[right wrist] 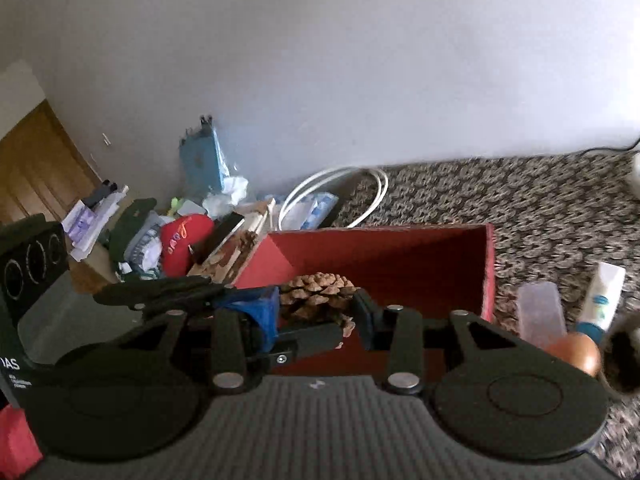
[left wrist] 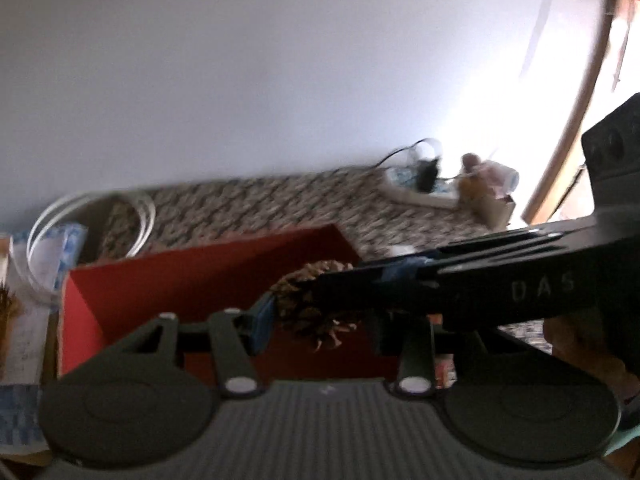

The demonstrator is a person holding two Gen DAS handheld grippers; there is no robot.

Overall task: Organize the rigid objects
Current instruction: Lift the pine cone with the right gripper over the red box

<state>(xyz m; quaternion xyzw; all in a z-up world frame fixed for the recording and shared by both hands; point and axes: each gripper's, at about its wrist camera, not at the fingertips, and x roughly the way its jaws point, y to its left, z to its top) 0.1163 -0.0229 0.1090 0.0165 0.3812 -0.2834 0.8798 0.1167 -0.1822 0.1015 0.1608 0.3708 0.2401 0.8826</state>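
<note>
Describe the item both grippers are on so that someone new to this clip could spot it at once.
Find the open red box on the patterned carpet. Right in front of it, raised between the left gripper and the right gripper, is a pine cone. It is the only brown, scaly, natural thing there; its neighbours are smooth plastic and paper.

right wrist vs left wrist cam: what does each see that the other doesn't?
Right wrist only: clutter pile with a red cap, a white tube, a clear case.
Left wrist only: a power strip with a black plug by the wall, a bright doorway at right.
Both: pine cone gripped between the left gripper and right gripper, red box, patterned carpet, white hoop.
</note>
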